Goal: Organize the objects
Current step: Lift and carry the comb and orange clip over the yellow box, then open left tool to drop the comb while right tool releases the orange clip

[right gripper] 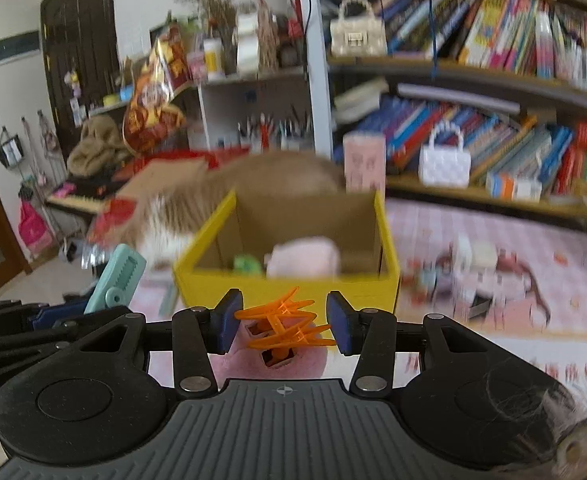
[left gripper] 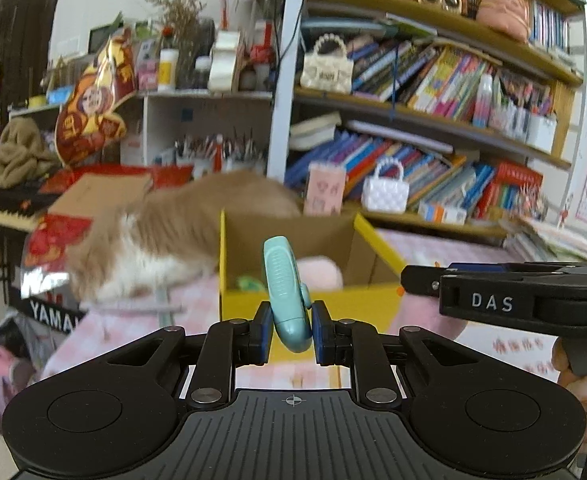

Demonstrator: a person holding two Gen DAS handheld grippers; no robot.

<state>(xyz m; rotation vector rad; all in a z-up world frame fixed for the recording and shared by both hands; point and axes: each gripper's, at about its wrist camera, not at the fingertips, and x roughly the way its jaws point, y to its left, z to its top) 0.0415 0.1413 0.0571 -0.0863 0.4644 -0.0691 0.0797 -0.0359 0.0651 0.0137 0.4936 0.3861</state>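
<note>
A pink checked cloth (right gripper: 433, 224) is covering the surface that is carrying everything. A yellow cardboard box (right gripper: 289, 292) is sitting open on it, and a fluffy tan-and-white cat (left gripper: 165, 240) is lying just beside the box on its left. Small blurred items (right gripper: 473, 264) are lying scattered on the cloth to the box's right.
</note>
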